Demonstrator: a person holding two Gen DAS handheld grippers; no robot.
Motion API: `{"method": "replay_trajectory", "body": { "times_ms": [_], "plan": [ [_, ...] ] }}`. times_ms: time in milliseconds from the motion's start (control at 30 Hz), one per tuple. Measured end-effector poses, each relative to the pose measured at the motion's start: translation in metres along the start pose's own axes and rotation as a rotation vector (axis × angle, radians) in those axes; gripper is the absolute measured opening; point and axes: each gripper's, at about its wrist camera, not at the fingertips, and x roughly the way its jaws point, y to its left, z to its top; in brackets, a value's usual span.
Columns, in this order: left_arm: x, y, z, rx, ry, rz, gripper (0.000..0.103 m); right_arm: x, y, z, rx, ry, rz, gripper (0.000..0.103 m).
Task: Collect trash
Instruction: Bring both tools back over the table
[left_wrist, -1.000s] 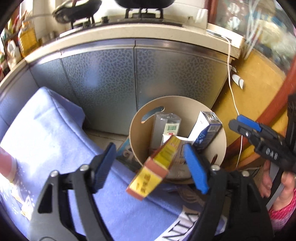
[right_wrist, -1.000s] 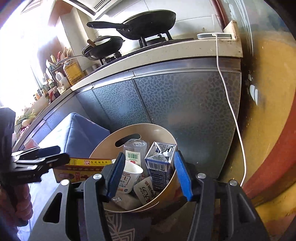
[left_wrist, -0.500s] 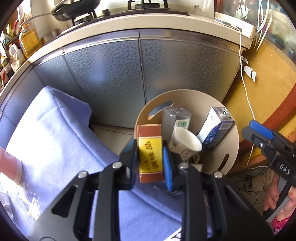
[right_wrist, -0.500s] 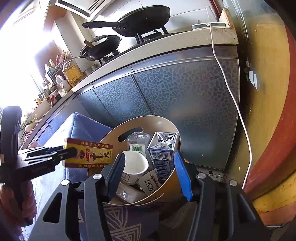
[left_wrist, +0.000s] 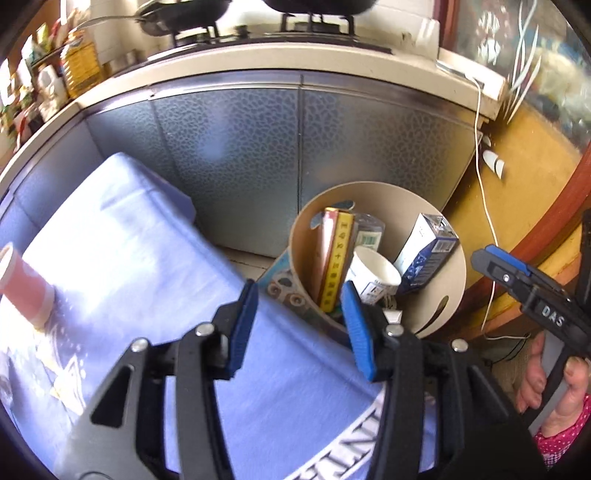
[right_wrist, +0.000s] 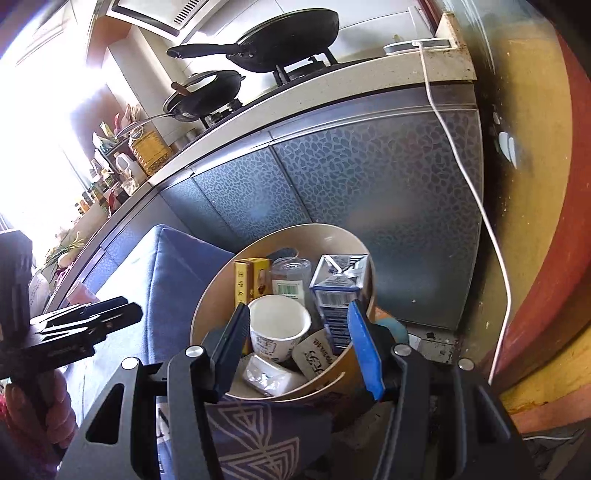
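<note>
The round beige trash bin (left_wrist: 417, 195) (right_wrist: 325, 229) stands on the floor by the cabinet. In it a yellow-and-red box (left_wrist: 338, 258) (right_wrist: 251, 277) stands on end beside a white paper cup (left_wrist: 373, 273) (right_wrist: 279, 325), a blue-and-white carton (left_wrist: 428, 254) (right_wrist: 338, 291) and a clear labelled cup (right_wrist: 291, 277). My left gripper (left_wrist: 299, 295) hovers at the bin's near rim, its jaws opening with nothing between them. My right gripper (right_wrist: 298, 314) hangs open over the bin, holding nothing.
A table under a blue cloth (left_wrist: 129, 258) lies left of the bin, with a pink paper cup (left_wrist: 22, 284) at its left edge. Grey cabinet doors (left_wrist: 258, 147) and a hob with pans (right_wrist: 280, 44) stand behind. A white cable (right_wrist: 476, 192) hangs at the right.
The left gripper closed on the yellow-and-red box over the bin, then let it go. The box now stands inside the bin. The right gripper stayed put.
</note>
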Motion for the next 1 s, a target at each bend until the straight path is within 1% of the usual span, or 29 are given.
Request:
{"method": "replay_trajectory", "body": {
  "times_ms": [67,167,333,467,533,600,700,867,1000],
  "plan": [
    [-0.013,0.014,-0.013,-0.03,-0.013,-0.001,0.045,0.001,0.011,0.0,-0.018,0.004,0.013,0.055],
    [-0.029,0.033,-0.038,-0.057,-0.022,0.026,0.045,0.001,0.031,0.001,-0.047,0.004,0.039,0.055],
    [-0.059,0.074,-0.087,-0.106,-0.046,0.104,0.045,0.002,0.069,0.0,-0.099,0.009,0.085,0.055],
    [-0.085,0.11,-0.124,-0.171,-0.08,0.176,0.046,0.006,0.107,-0.006,-0.15,0.027,0.123,0.056],
    [-0.097,0.128,-0.141,-0.211,-0.094,0.202,0.046,0.009,0.126,-0.012,-0.179,0.044,0.139,0.055],
    [-0.109,0.146,-0.158,-0.251,-0.114,0.23,0.05,0.012,0.148,-0.018,-0.216,0.067,0.155,0.056],
    [-0.128,0.174,-0.185,-0.319,-0.138,0.26,0.051,0.016,0.185,-0.029,-0.277,0.094,0.182,0.056],
    [-0.149,0.216,-0.224,-0.421,-0.146,0.325,0.051,0.02,0.242,-0.05,-0.368,0.131,0.231,0.055],
    [-0.163,0.245,-0.254,-0.507,-0.158,0.356,0.055,0.026,0.277,-0.072,-0.422,0.177,0.267,0.056]
  ]
}}
